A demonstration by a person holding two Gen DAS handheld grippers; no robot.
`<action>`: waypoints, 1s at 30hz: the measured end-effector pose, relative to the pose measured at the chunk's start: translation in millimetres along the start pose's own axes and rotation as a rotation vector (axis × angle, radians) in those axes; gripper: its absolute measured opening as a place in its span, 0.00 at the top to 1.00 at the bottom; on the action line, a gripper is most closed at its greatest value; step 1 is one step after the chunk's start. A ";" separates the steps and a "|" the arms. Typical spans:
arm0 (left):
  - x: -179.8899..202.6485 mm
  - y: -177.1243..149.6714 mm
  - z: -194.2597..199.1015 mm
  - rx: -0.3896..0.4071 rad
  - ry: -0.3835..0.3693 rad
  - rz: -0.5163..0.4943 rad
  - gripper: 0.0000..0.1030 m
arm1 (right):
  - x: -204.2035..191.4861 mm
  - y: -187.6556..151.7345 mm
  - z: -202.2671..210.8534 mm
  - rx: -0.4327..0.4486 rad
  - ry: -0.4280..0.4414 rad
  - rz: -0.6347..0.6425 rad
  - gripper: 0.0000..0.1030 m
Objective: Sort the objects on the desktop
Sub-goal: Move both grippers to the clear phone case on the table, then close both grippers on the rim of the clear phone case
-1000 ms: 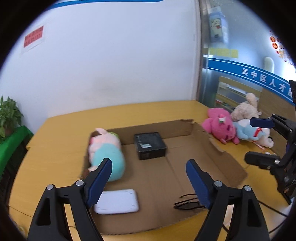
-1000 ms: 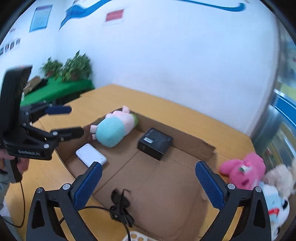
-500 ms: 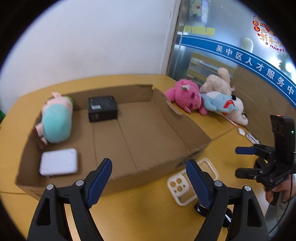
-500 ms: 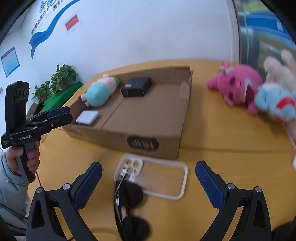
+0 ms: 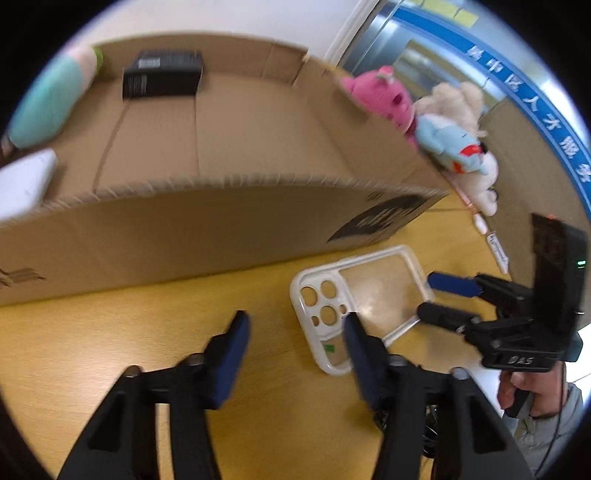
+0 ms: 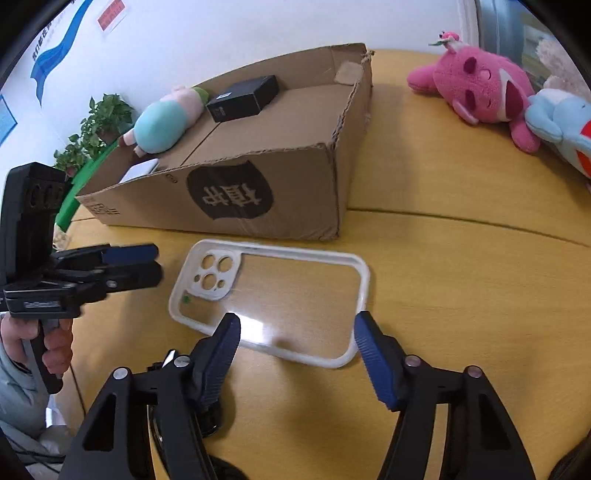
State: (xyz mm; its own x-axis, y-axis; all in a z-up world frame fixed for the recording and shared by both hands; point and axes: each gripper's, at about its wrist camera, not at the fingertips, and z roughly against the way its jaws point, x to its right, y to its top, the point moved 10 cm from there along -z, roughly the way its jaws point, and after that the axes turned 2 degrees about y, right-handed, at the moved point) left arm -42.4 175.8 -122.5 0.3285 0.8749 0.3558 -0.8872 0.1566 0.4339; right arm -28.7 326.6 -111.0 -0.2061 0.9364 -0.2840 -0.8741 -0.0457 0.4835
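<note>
Clear phone case [image 6: 269,299] flat on the counter [image 6: 443,266] just before the cardboard box [image 6: 266,206], long axis crosswise to the right claw [image 6: 297,330], nearer, jaws apart and closing astride its near edge; left claw [image 5: 295,326] likewise apart, closing, beside its camera end.

Beyond your table's [image 6: 461,258] far left corner stood potted green plants [image 6: 99,125] against a white wall [image 6: 221,37] with a red notice [image 6: 109,15].
</note>
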 end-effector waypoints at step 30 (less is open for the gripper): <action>-1.5 -4.5 15.4 0.069 0.039 -0.061 0.92 | 2.7 -20.3 15.6 0.038 -0.112 -0.036 0.76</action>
State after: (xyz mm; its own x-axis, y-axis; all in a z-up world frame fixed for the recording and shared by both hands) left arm -33.9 166.7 -112.3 0.3666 0.8824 0.2949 -0.8411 0.1789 0.5104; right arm -4.7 335.5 -108.7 -0.1231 0.9702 -0.2086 -0.8625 -0.0006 0.5061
